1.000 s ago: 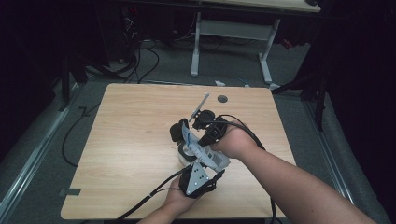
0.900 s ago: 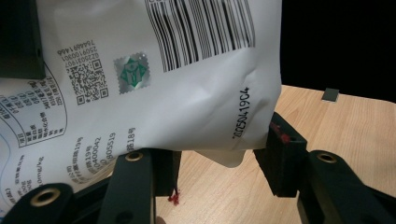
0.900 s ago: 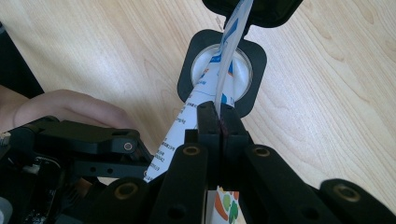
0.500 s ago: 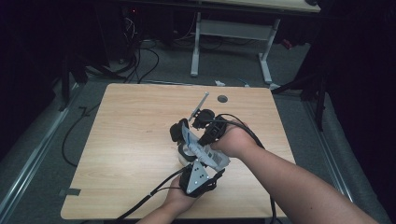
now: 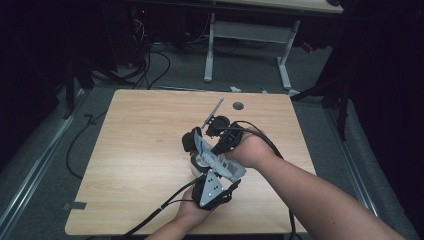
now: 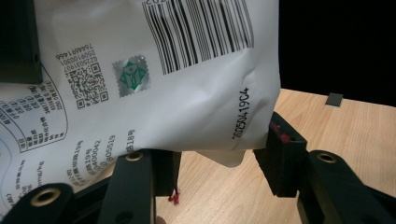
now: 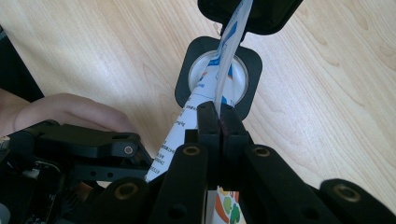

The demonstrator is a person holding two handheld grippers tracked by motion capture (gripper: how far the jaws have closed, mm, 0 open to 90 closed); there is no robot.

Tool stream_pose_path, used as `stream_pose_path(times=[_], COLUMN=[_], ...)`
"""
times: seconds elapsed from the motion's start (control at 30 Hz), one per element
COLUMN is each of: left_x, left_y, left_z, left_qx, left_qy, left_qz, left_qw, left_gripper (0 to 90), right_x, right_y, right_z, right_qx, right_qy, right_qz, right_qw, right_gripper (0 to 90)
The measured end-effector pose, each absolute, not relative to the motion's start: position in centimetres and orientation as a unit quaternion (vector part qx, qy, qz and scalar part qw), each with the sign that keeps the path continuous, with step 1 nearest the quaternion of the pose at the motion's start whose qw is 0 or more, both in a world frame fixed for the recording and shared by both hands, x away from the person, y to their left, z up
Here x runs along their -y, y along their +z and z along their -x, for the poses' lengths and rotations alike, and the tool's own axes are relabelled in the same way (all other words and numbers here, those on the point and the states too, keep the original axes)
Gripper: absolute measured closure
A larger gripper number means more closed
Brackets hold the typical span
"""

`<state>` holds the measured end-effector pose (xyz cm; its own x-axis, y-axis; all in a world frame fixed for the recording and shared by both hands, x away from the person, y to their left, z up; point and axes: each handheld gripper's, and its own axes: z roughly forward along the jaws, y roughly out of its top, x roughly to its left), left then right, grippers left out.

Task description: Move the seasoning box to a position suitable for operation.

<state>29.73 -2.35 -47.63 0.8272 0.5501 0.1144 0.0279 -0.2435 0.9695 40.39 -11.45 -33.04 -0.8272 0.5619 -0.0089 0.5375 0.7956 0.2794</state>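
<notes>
A white printed pouch (image 6: 187,84) with a barcode stands over the middle of the wooden table (image 5: 140,150). My left gripper (image 6: 217,163) grips its lower corner, one pad on each side. My right gripper (image 7: 219,121) is shut on the pouch's (image 7: 205,93) thin flat edge, seen edge-on. Below the pouch lies a black square holder (image 7: 250,79) with a white round inside. In the high view both grippers meet at the pouch (image 5: 209,156): the left gripper (image 5: 210,186) near the front, the right gripper (image 5: 220,142) just behind it.
A thin metal strip (image 5: 213,111) sticks up from a black piece (image 5: 218,122) behind the hands. A round cable hole (image 5: 238,105) sits near the table's far edge. Cables (image 5: 160,210) trail off the front edge. A desk frame (image 5: 247,40) stands on the floor beyond.
</notes>
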Motion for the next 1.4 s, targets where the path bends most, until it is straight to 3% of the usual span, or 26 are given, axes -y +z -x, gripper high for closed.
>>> stream_pose_path(times=[1.4], left_x=[2.40], left_y=[-47.46], left_z=[-29.89], left_qx=[-0.190], left_qy=[0.228], left_qz=[-0.754], left_qw=[0.586], left_gripper=[54.5], right_x=[11.32], right_y=[-33.01], right_z=[-40.54], right_qx=[-0.946], right_qy=[0.137], right_qz=[-0.290], right_qw=[0.048], right_gripper=[89.9])
